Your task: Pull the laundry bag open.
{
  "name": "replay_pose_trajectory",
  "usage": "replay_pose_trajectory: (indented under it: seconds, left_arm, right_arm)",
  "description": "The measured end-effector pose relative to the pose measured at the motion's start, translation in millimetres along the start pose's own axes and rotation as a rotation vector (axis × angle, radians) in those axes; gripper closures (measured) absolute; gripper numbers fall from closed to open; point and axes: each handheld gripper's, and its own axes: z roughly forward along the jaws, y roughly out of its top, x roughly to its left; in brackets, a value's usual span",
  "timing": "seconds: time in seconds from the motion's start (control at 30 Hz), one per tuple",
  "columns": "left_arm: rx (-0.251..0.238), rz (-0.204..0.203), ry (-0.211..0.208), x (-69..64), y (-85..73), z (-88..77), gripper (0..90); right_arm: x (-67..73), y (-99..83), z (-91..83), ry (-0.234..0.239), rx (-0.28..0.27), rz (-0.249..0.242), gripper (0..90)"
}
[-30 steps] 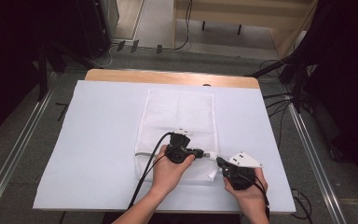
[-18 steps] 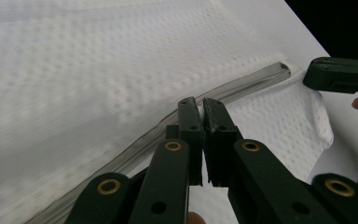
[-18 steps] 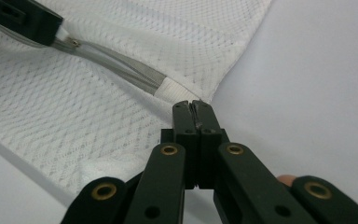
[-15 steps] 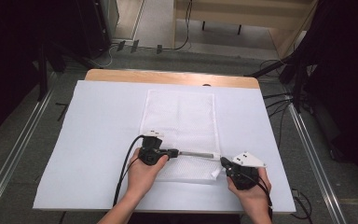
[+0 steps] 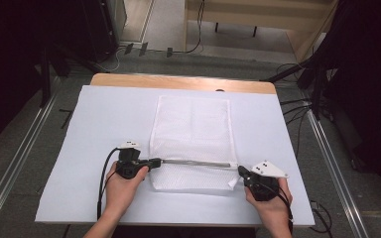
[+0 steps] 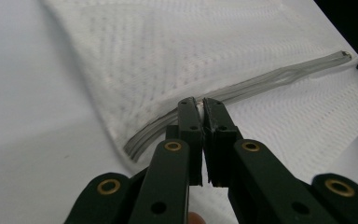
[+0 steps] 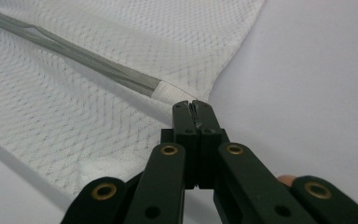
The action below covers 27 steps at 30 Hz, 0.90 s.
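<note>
While both grippers [image 5: 154, 162] [image 5: 240, 172] pinch its zipper [image 5: 193, 162] ends, mesh bag [image 5: 192, 129] lies flat.

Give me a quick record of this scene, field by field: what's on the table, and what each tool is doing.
surface: table under a white sheet
item: white mesh bag, lying flat
zipper: grey, running across the bag's near part
left tool: jaws shut at the zipper's left end, apparently on the slider
right tool: jaws shut at the bag's right edge by the zipper's other end
hands: one on each tool
</note>
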Motion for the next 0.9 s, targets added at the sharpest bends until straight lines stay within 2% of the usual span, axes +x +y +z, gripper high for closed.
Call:
replay_pose_trajectory:
  seconds: [0.2,0.4,0.5,0.57,0.63,0.67,0.73,0.77,0.8,0.87,0.9]
  left_arm:
    - [-0.011,-0.025,-0.004,14.5,-9.7,-13.3,88.3]
    - [-0.016,-0.005,0.034,19.6,-13.9,-25.2,88.3]
    - [-0.019,-0.029,0.019,26.3,-18.4,-29.3,88.2]
    - [-0.02,-0.02,0.025,26.0,-21.1,-30.2,88.2]
    - [-0.04,0.008,0.015,24.7,-22.8,-31.3,87.6]
    - [-0.044,0.021,0.013,24.5,-23.5,-32.9,83.9]
    - [-0.065,0.041,-0.006,24.6,-25.4,-35.7,61.9]
    - [-0.085,0.056,0.007,24.1,-27.6,-39.4,56.6]
    - [-0.109,0.06,0.026,23.0,-29.3,-41.3,46.5]
    - [-0.158,0.088,0.091,23.1,-34.4,-50.8,36.9]
    - [-0.167,0.096,0.116,24.1,-35.5,-54.5,27.0]
  right_arm:
    - [-0.5,0.7,-1.4,0.0,-0.003,0.009,90.0]
    - [-1.5,1.3,-1.0,-0.023,0.011,0.023,90.0]
    - [-2.5,0.7,-1.4,-0.009,0.006,0.027,90.0]
    - [0.3,1.5,-1.5,-0.013,0.007,0.018,90.0]
    - [2.1,1.9,-1.5,-0.019,0.01,0.012,90.0]
    - [2.0,2.1,-1.4,-0.019,0.01,0.014,90.0]
    - [0.1,2.1,-1.9,-0.015,0.012,0.02,90.0]
    - [-0.5,1.9,-2.0,-0.011,0.011,0.02,90.0]
    - [-0.4,1.7,-2.0,-0.01,0.01,0.019,90.0]
    - [-0.2,1.4,-1.9,-0.005,0.009,0.016,90.0]
    - [-0.3,1.1,-1.6,0.004,0.003,0.015,90.0]
